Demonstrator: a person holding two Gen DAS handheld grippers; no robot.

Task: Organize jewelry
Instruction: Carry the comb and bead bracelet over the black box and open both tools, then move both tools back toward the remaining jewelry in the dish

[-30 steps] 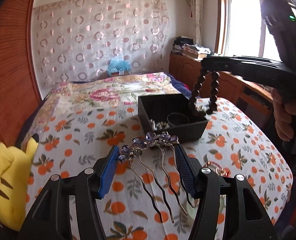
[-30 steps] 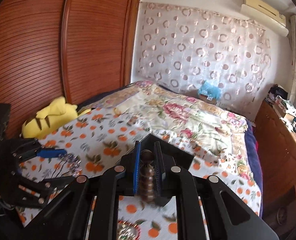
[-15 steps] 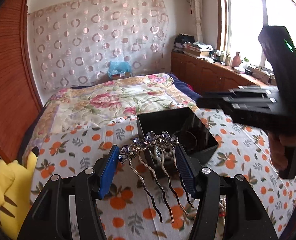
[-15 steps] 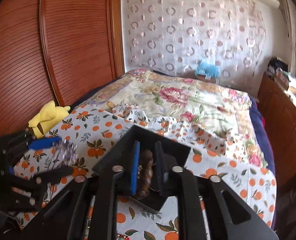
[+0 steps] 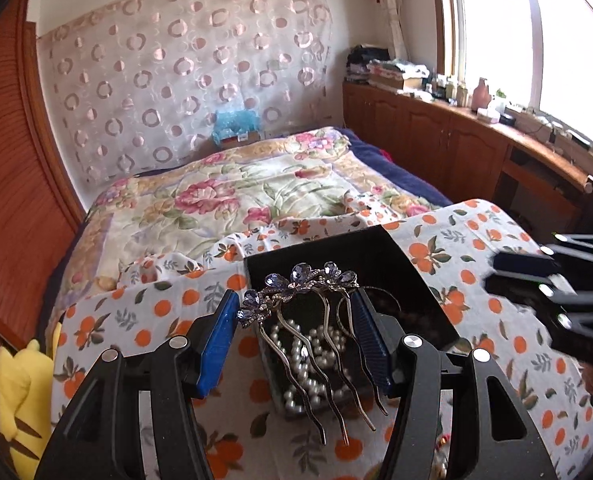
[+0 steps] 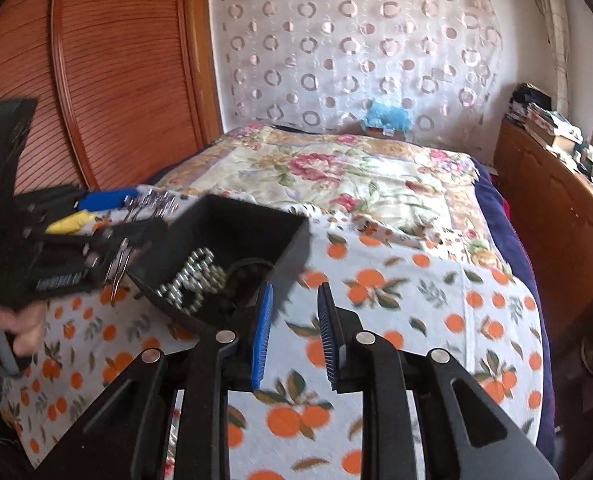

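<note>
In the left wrist view, the left gripper [image 5: 296, 332] fills the lower middle of the frame, its blue-padded jaws clamped on a hair comb [image 5: 302, 304]. The comb's crown of purple-blue gems sits at the top between the pads, and its wavy metal prongs trail down toward the bottom of the frame.

Directly behind the comb lies an open black jewelry box [image 5: 412, 280], and a heap of white pearl strands [image 5: 304, 360] shows inside it between the prongs. The box rests on a white cloth printed with oranges [image 5: 476, 264], spread over a floral bedspread [image 5: 232, 196] in the frame's centre. A yellow plush toy [image 5: 16, 400] sits at the lower left edge.

In the right wrist view, the right gripper [image 6: 294, 332] stands at the lower middle with its jaws parted and nothing between the blue pads; only the orange-print cloth shows through the gap. The black box lies just up and left of its left finger, holding the pearls [image 6: 192, 280] and a dark beaded bracelet [image 6: 248, 276]. At the far left a hand [image 6: 8, 324] grips the left gripper's handle, blurred. A patterned curtain [image 6: 356, 48] hangs on the back wall.
</note>
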